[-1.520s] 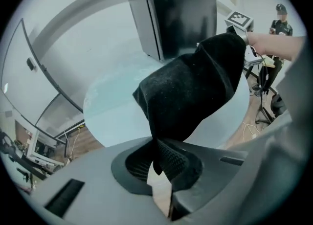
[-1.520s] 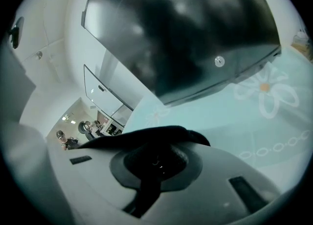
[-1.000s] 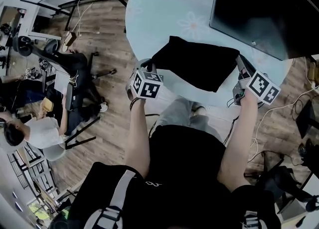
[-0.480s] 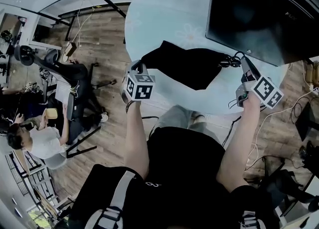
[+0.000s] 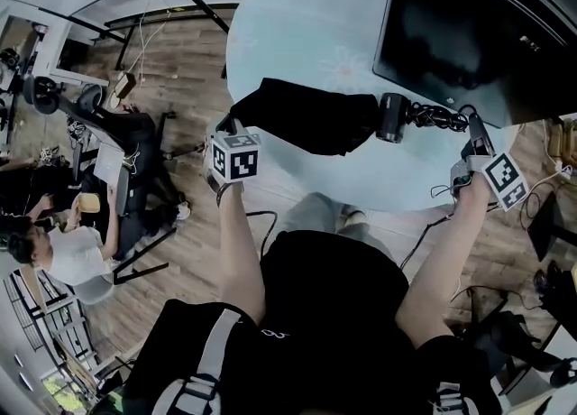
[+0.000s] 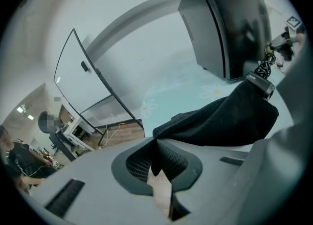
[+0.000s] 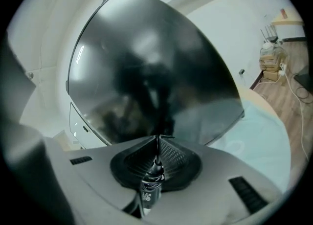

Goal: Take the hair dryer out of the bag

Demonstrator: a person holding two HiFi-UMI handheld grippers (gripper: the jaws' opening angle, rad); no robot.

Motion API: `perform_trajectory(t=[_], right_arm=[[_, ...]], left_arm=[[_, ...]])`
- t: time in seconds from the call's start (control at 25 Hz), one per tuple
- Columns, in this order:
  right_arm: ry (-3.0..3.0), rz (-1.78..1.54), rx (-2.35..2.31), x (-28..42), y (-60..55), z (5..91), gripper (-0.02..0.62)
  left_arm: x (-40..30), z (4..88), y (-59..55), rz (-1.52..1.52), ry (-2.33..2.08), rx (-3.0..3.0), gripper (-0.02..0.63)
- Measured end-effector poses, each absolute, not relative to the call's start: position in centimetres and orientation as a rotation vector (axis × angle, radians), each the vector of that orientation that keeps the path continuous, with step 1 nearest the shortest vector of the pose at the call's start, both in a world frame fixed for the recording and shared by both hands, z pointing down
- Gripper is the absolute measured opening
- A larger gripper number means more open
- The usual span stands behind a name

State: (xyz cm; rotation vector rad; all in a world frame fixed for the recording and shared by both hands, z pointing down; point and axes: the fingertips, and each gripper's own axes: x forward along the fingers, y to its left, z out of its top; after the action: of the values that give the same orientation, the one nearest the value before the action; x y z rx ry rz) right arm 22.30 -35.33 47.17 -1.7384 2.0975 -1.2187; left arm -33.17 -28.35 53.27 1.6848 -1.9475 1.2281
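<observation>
Hair dryer (image 5: 393, 118) pokes out of the bag's (image 5: 306, 120) right end. Your left gripper (image 6: 155, 150) pinches the limp bag cloth; your right gripper (image 7: 157, 158) clamps the stretchy cord (image 5: 433, 118). The body looks rigid and heavier: hold that instead.

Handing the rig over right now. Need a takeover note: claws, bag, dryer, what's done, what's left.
Left claw: shut on the edge of the black bag.
Right claw: shut on the cord of the hair dryer.
The bag is stretched out over the pale table; one end of the dryer pokes from its mouth.
Done: dryer partly out.
Left: pull it fully clear.
</observation>
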Motion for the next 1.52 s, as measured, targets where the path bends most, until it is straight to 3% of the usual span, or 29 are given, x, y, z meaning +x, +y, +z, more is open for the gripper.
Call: perform_trajectory(t=[0.2, 0.52, 1.0, 1.52], right_arm=[[2.102, -1.254, -1.793, 23.8, -32.4, 48.9, 0.023], [2.132, -1.430, -1.851, 24.5, -23.4, 53.1, 0.023], [2.260, -1.715, -1.541, 15.7, -13.6, 57.2, 0.026], [2.369, -1.788, -1.376, 9.8, -15.3, 58.6, 0.040]], left_arm=[[-31.4, 55.4, -26.9, 1.199, -1.851, 1.700, 0.015], [-27.6, 55.9, -24.7, 1.157, -1.818, 1.764, 0.120], [-19.0, 54.1, -24.2, 1.024, -1.861, 1.894, 0.118], [-12.6, 51.2, -25.5, 0.975, -1.785, 2.083, 0.118]])
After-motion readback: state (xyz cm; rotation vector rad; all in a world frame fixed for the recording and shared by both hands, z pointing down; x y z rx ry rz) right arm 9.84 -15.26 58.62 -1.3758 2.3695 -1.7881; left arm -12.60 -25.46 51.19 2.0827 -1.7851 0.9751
